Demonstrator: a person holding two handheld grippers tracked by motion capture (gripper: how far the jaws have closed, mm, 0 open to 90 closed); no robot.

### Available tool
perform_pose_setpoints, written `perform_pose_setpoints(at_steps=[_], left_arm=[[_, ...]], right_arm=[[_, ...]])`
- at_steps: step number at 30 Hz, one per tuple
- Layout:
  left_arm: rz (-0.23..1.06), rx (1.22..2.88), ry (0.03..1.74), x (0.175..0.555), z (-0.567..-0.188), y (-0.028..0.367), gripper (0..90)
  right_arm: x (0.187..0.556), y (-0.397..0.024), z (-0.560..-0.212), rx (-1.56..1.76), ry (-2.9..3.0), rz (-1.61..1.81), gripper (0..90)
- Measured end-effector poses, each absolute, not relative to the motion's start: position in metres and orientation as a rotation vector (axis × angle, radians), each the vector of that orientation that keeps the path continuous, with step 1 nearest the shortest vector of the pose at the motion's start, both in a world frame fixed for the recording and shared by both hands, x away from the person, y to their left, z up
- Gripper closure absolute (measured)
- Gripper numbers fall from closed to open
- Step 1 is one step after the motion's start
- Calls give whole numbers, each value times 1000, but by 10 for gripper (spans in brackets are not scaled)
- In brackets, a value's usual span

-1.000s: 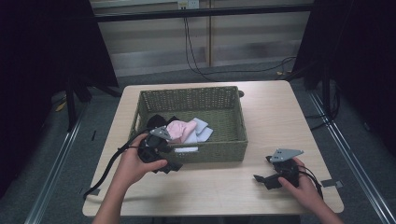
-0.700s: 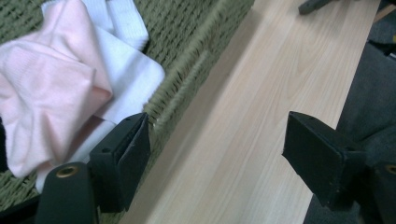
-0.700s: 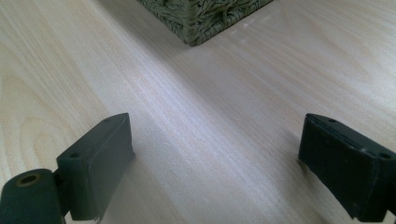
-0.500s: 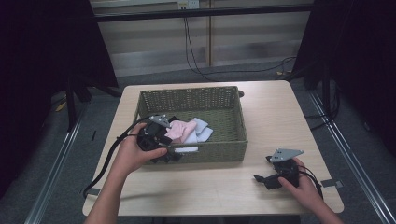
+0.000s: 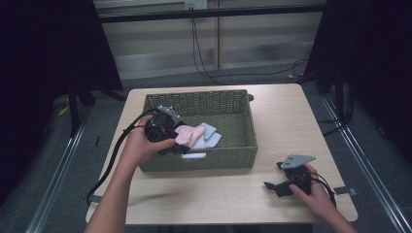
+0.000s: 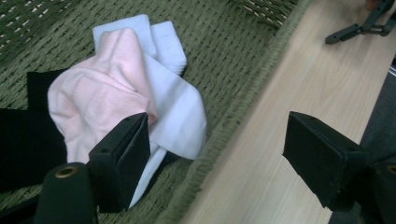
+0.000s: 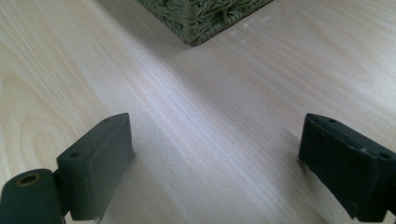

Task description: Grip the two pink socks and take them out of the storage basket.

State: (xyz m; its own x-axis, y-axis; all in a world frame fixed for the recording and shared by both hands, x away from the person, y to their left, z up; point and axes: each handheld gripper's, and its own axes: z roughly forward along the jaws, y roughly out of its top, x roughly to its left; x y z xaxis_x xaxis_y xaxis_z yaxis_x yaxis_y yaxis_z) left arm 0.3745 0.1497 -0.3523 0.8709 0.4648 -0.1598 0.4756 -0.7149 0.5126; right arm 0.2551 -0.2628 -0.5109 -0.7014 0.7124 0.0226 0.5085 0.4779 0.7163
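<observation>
Left claw (image 6: 215, 158) is hovering, jaws apart, straddling the basket (image 5: 243, 127) rim; pink sock (image 6: 93, 98) is lying at its 10 o'clock; right claw (image 5: 284, 182), jaws apart, is resting on the surface (image 5: 282, 116), farther off.

– What lay in the green woven basket (image 5: 228, 158)?
– A small heap of socks at its left end: a pink sock (image 6: 95, 100) bunched on top, a white sock (image 6: 175, 105) spread flat beneath it, a black one (image 6: 23, 140) at the side.
– And the basket?
– It sat on the wooden table (image 5: 291, 121), open-topped
</observation>
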Motion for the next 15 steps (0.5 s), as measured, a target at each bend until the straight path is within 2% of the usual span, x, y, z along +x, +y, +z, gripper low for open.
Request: perform_pose_setpoints(at_steps=[15], left_arm=[[-16,2490,776,402,-363,150,224]], right_arm=[[255,-263,-511,1039,2450,1048,92]])
